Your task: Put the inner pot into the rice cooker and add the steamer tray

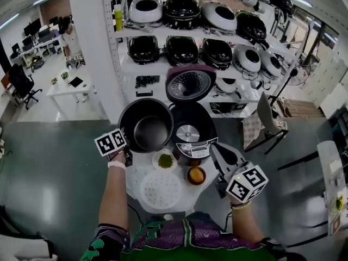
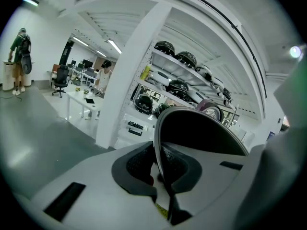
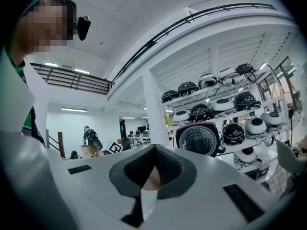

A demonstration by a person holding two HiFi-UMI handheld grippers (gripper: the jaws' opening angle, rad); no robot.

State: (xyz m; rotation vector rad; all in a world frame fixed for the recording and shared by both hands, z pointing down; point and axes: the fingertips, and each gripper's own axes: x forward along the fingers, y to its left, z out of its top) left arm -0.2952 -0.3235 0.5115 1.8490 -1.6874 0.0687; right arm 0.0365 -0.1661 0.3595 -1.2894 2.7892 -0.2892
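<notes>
Left gripper (image 2: 158,169) pinches the rim of the inner pot (image 1: 148,128), raised just left of the open rice cooker (image 1: 191,136). Right gripper (image 3: 152,169): jaws pressed together, nothing between. Steamer tray (image 1: 160,190) lies on the table (image 1: 134,174).

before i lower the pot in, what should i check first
1. Grip: left gripper is shut on the inner pot at its rim: ok.
2. Cooker open: the lid is up and the rice cooker cavity shows its bare heating plate: ok.
3. Alignment: the pot hangs beside the cooker, at its left in the head view, not over the cavity: not ok.
4. Pot level: cannot tell.
5. Right gripper is shut and empty: ok.
6. Steamer tray has nothing on it: ok.
</notes>
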